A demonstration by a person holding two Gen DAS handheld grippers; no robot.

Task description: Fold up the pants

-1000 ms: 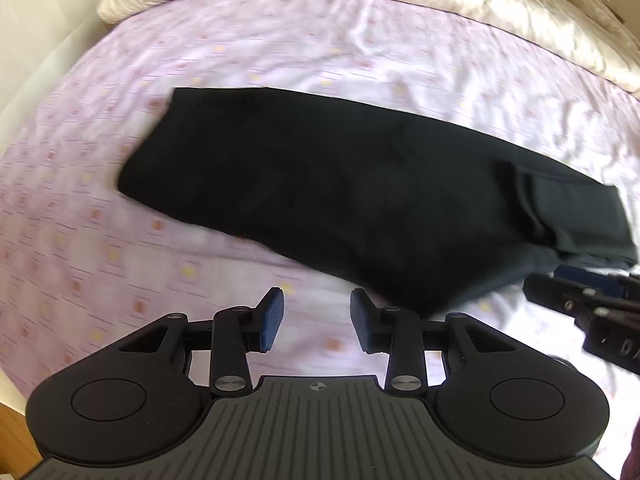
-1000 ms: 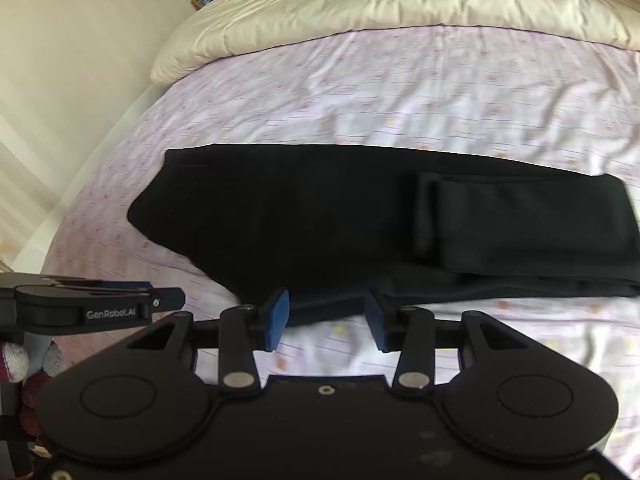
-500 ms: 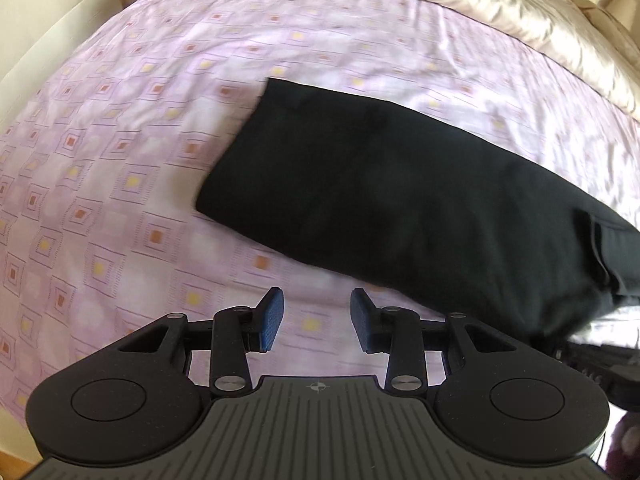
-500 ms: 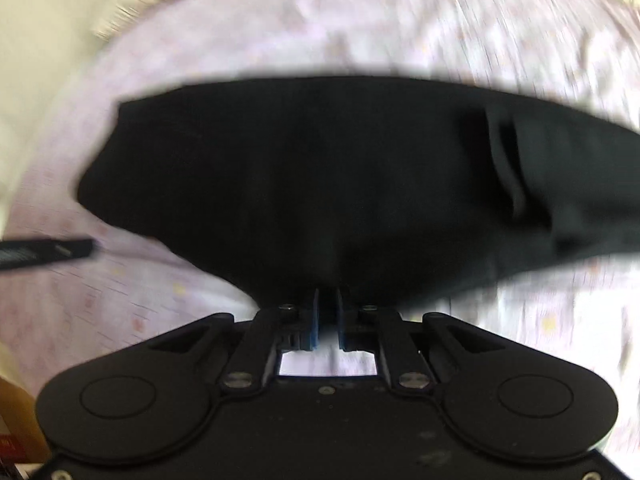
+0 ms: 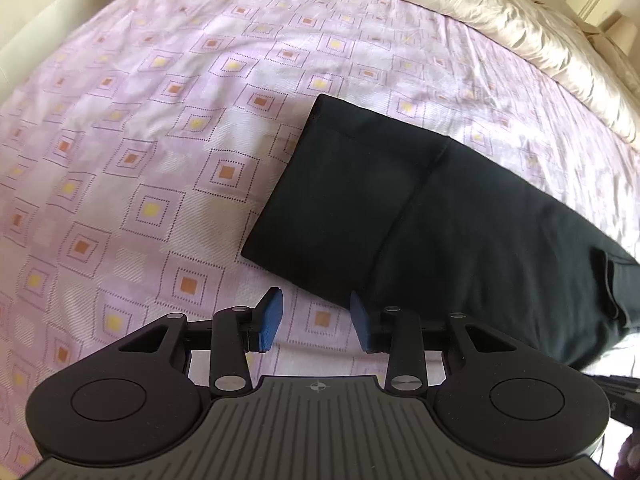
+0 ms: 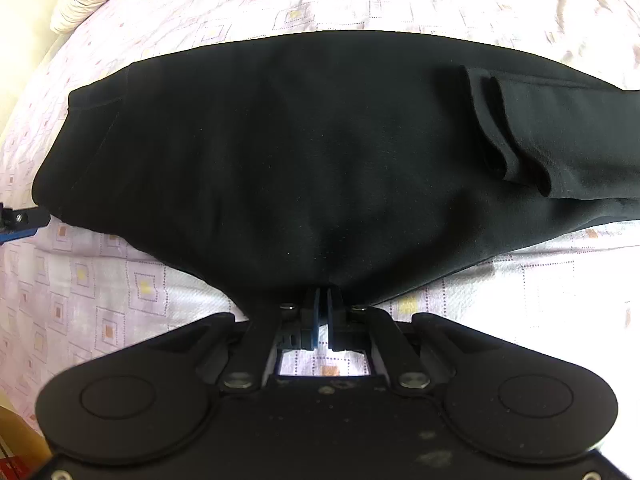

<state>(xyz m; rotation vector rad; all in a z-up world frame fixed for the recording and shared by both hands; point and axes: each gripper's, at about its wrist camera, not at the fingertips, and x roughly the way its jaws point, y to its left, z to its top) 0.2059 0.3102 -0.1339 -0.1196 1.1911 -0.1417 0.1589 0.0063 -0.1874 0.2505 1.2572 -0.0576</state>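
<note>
The black pants [image 6: 320, 152] lie stretched flat across the lilac patterned bedsheet [image 5: 140, 160], already halved lengthwise, with the leg ends doubled back over the thigh part at the far right of the garment. Everything below is placed against those pants.

My right gripper [image 6: 323, 308] sits at their near edge, at the bulge where the seat sticks out toward me. Its jaws are pressed together, pinching that edge of cloth between the blue pads. I judge I hold it there because that point is the loosest part of the outline, so it needs anchoring or tucking to square the shape.

My left gripper [image 5: 316, 324] hangs just beside the near corner of the waistband end, its jaws spread with only sheet between them; the right-hand pad is at the hem, though I cannot tell whether it touches. I take it I am lined up there to pick up that corner, so both hands can carry the waist end over.

The cream duvet [image 5: 500, 12] lies bunched well beyond the pants' far edge, leaving room to fold.
</note>
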